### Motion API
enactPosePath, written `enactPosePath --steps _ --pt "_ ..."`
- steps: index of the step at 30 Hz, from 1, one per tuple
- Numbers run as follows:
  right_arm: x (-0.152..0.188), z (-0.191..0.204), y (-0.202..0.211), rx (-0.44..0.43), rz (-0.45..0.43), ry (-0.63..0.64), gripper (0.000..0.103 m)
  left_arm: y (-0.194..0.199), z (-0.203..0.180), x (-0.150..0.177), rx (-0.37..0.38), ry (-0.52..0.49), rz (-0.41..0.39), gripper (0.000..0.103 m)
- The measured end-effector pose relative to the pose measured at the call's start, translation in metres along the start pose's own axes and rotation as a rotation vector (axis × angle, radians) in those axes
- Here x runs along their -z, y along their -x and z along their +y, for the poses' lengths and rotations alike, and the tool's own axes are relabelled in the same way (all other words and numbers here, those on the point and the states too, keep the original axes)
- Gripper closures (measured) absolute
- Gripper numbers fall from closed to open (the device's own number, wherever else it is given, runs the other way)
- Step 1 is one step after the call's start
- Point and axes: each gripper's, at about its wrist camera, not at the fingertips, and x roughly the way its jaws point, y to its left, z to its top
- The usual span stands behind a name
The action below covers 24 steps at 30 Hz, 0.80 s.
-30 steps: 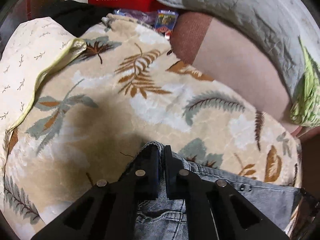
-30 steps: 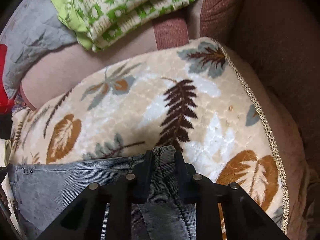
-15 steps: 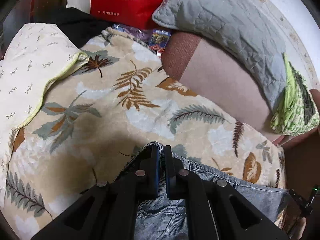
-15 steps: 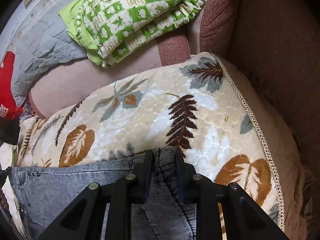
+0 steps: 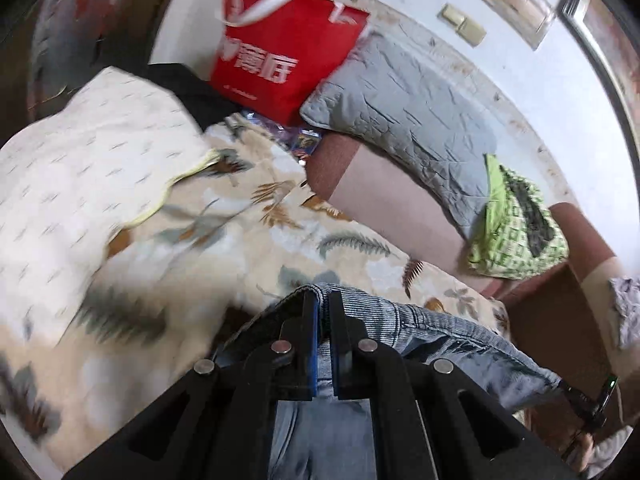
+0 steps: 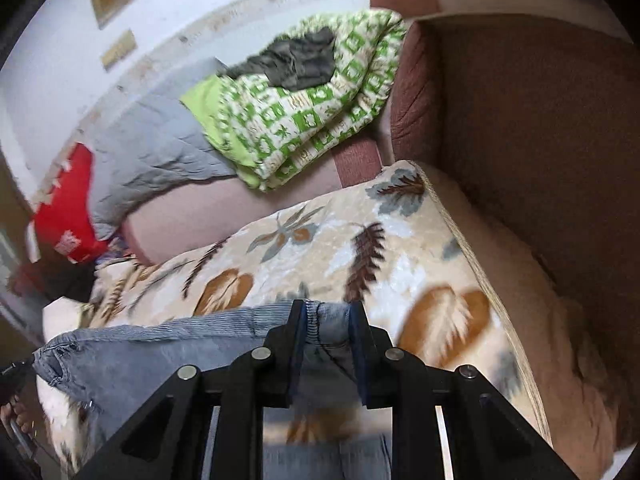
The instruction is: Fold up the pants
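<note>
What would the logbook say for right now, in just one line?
step: lifting pants | left tongs: shut on jeans | right tongs: shut on jeans | under: leaf blanket | fold: not yet done

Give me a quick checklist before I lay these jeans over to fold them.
1. Left hand-held gripper shut on jeans: ok.
2. Right hand-held gripper shut on jeans: ok.
3. Edge between the two grips taut: ok, slight sag.
4. Leaf blanket free of clutter ahead: ok.
5. Legs aligned below the grippers: cannot tell, hidden.
6. Green quilt out of the way: ok, up on the sofa back.
</note>
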Motion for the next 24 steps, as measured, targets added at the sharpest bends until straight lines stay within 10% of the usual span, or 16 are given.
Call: enactPosePath --steps 3,10,14,24 --pt "0.054 -0.018 0.041 -0.011 0.009 -0.016 0.081 0.027 0.027 0.041 -0.014 0.009 0.043 0.098" --pt "0.189 -0.086 0.042 0.069 0.298 -0.192 0.073 0.030 0.095 0.101 -0.306 0.084 0.222 0.088" --pt "0.186 -0.083 0.059 -0.041 0.250 -0.327 0.028 0.044 0.063 0.094 -0.310 0.025 0.108 0.038" --pt "0.186 -0.062 -0.014 -0.177 0.326 -0.620 0.037 -0.029 -0.028 0.141 -0.250 -0.190 0.080 0.037"
